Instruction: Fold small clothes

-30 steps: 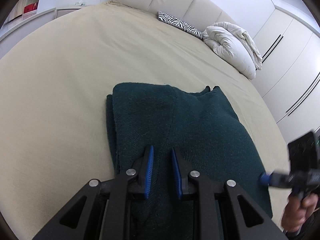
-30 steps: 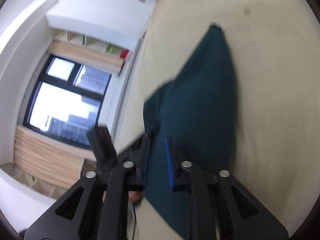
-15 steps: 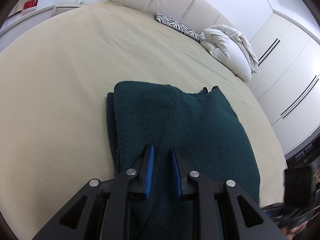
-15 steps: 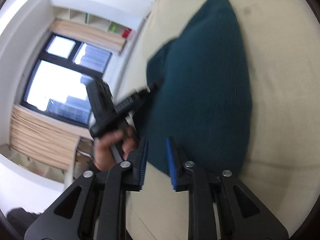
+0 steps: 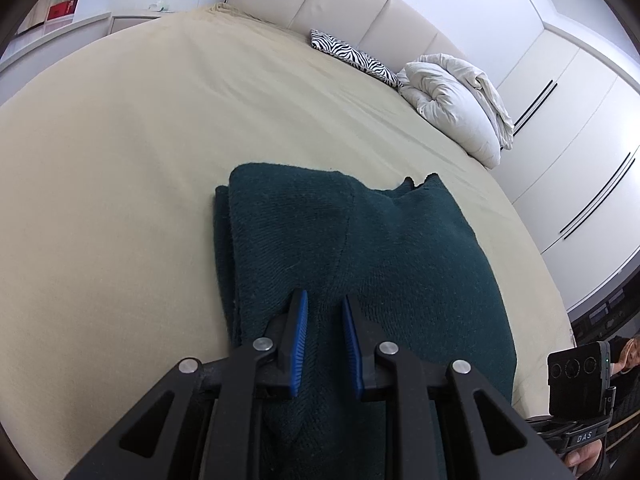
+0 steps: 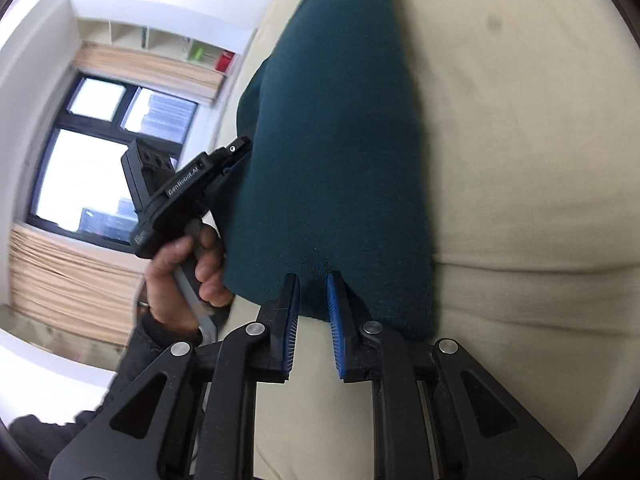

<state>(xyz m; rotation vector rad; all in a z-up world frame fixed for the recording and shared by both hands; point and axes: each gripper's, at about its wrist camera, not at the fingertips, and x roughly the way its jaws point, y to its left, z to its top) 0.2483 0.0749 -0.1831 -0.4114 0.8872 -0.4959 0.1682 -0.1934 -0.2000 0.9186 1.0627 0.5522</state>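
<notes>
Left gripper [image 5: 323, 312]: jaws narrow, near edge of dark green knit sweater [image 5: 360, 264] bunched between blue pads, looks pinched. No shift versus a second ago; hand [image 6: 188, 268] steady on the handle.

Sweater: folded into a compact stack on the bed [image 5: 120, 160], running forward from both grippers, doubled edge just left of left gripper.

Right gripper [image 6: 312, 300]: a second ago over the cloth mid-panel, now dropped back to the near right corner. Jaws closing, corner hem between pads; contact not clear, so counted as not yet clamped.

Judgement: both near corners nearly secured, likely setup for next fold away from the body.

Room: bare sheet wide open left and ahead of grippers. Zebra cushion [image 5: 352, 56] and rolled duvet [image 5: 456, 100] far ahead-right, well apart. Bed edge close under right gripper.
</notes>
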